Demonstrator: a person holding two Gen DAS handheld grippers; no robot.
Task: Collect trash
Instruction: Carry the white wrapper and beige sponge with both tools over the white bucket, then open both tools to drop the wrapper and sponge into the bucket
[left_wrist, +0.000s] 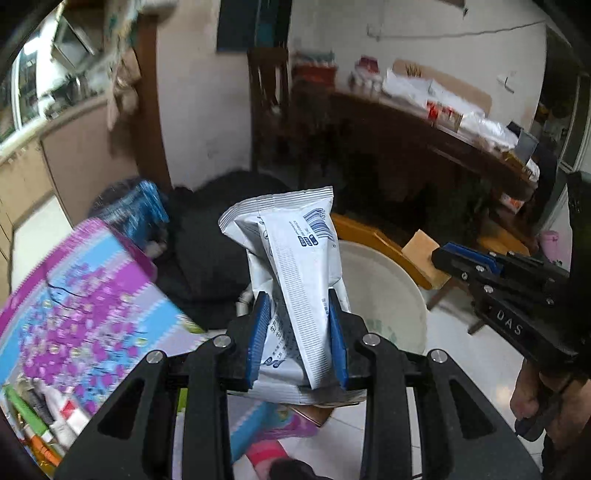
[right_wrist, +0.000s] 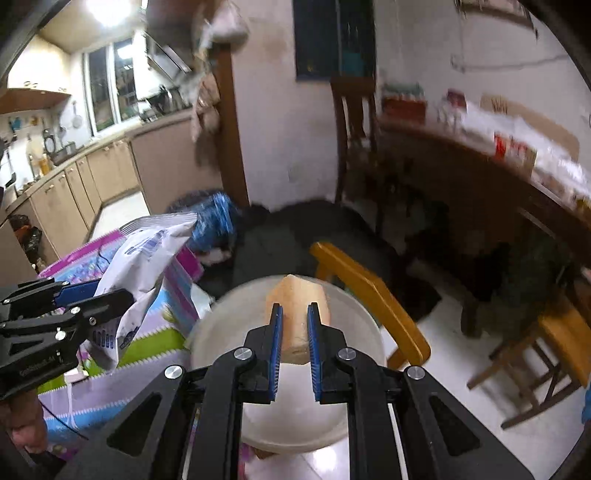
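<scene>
My left gripper (left_wrist: 297, 295) is shut on a crumpled white wrapper (left_wrist: 295, 236) with a blue barcode, which sticks up between the blue pads. In the right wrist view, my right gripper (right_wrist: 295, 306) is shut on a tan piece of cardboard-like trash (right_wrist: 295, 291). Both are held over or just beside a round white bin (right_wrist: 218, 325), seen under the wrapper as the bin (left_wrist: 388, 291). Each view shows the other hand: the right gripper (left_wrist: 461, 258) with its tan piece (left_wrist: 421, 243), and the left gripper (right_wrist: 92, 291) with the wrapper (right_wrist: 144, 258).
A table with a purple and blue patterned cloth (left_wrist: 74, 295) lies left of the bin. A yellow wooden chair (right_wrist: 369, 295) stands behind the bin, a dark bag (right_wrist: 295, 236) beyond it. A wooden stool (right_wrist: 554, 339) and a cluttered dark sideboard (left_wrist: 443, 147) stand to the right.
</scene>
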